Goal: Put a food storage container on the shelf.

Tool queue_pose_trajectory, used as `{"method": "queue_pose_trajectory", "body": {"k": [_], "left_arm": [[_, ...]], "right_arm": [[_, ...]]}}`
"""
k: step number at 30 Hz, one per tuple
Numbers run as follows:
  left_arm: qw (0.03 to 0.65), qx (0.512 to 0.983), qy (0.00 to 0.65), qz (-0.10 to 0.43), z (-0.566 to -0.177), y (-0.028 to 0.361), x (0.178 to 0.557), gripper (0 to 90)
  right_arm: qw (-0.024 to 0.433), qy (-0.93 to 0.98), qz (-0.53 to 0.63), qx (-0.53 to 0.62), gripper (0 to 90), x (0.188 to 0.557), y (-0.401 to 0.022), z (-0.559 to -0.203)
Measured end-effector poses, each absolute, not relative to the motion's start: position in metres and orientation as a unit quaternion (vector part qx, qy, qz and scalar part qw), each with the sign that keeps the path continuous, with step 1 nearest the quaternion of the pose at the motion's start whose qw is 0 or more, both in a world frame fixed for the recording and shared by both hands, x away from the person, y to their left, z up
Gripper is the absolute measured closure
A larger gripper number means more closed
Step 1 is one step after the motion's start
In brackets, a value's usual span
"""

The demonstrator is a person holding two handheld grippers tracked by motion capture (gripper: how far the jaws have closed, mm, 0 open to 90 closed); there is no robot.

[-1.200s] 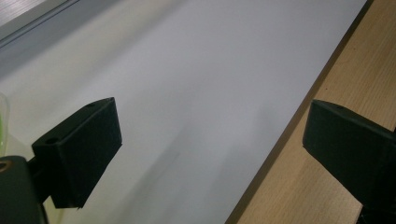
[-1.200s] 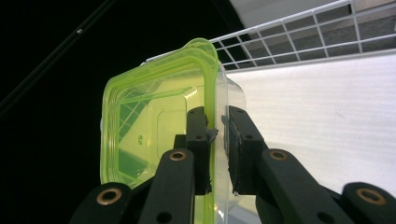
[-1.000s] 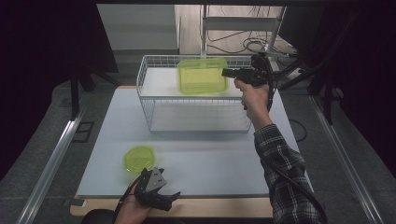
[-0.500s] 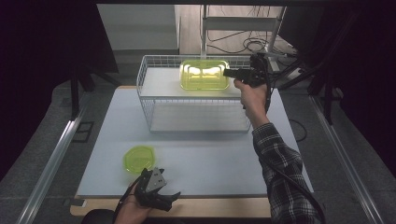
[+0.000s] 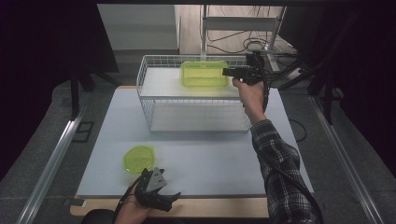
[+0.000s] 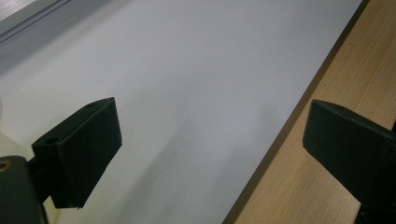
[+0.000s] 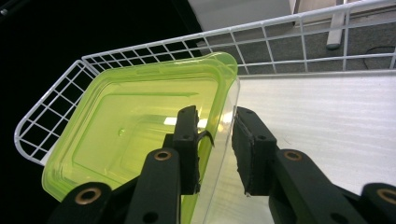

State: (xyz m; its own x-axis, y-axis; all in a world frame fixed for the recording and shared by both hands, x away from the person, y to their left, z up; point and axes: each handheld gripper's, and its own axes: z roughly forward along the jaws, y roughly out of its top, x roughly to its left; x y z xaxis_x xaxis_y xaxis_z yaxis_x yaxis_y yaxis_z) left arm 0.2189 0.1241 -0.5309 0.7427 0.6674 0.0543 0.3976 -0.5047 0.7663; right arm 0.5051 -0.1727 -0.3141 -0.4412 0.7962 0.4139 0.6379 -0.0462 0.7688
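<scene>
The lime-green plastic container (image 7: 140,135) sits on the wire basket shelf (image 5: 154,77), upper centre of the high view. The right tool (image 7: 215,149), jaws just easing apart, straddles its rim. Light, thin-walled, slick; grip the rim. The left tool (image 5: 161,196) rests open.

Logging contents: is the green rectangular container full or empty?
Empty: the green container shows only its bare see-through bottom in the right gripper view.

Grey carpet floor (image 5: 56,116), dark curtains (image 5: 42,60), tangled cables (image 5: 247,44)
</scene>
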Motion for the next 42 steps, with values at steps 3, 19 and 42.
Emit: {"method": "queue_pose_trajectory", "body": {"k": [3, 19, 42], "left_arm": [[0.386, 0.850, 0.314, 0.173, -0.531, 0.124, 0.219, 4.6], [0.386, 0.849, 0.324, 0.160, -0.529, 0.125, 0.220, 5.2], [0.411, 0.835, 0.327, 0.163, -0.528, 0.127, 0.220, 4.7]], "right_arm": [[0.079, 0.691, 0.493, 0.523, 67.5, 0.508, -0.171, -0.315], [0.099, 0.710, 0.479, 0.507, 52.4, 0.505, -0.171, -0.313], [0.116, 0.753, 0.479, 0.436, 27.0, 0.466, -0.176, -0.311]]}}
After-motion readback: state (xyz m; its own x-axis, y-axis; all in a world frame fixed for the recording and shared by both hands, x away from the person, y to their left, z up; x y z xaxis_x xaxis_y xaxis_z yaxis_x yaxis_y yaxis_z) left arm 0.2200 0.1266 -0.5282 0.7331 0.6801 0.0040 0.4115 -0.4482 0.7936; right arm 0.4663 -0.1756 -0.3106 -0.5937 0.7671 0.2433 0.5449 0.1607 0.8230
